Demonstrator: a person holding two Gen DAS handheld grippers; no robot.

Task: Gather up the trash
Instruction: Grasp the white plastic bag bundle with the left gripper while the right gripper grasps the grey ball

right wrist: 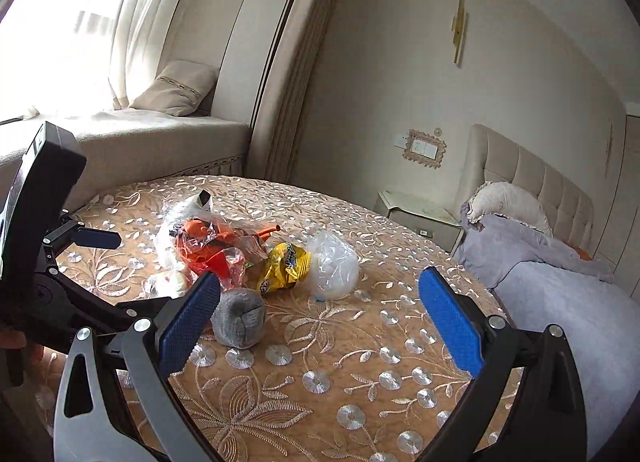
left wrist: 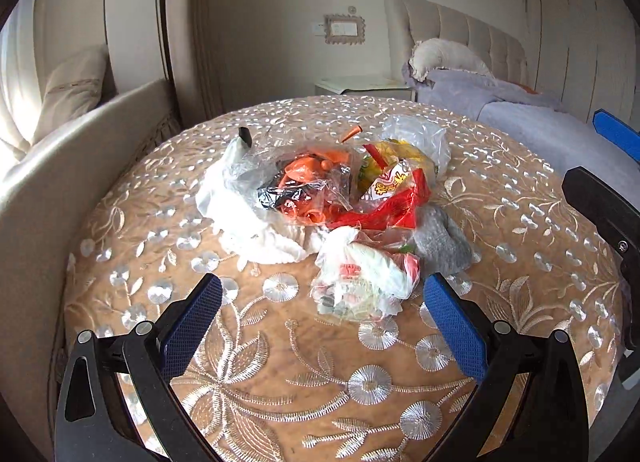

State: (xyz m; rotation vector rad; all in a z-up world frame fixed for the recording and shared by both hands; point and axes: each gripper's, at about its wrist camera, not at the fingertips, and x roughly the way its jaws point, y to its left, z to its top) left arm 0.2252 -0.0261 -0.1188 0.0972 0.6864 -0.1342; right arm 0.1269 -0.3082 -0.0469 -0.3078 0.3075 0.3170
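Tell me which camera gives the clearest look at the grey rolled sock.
The right wrist view: the grey rolled sock lies whole on the embroidered tablecloth, beside that gripper's left finger. In the left wrist view the sock sits at the pile's right edge, partly behind a red wrapper.

daylight from window (right wrist: pixel 60 22), blown out | soft shadows | fisheye bending, dark corners | sharp

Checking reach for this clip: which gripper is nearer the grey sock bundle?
Right. The right gripper has one blue finger right beside the grey sock bundle; the left gripper sits farther back, facing a white wrapper.
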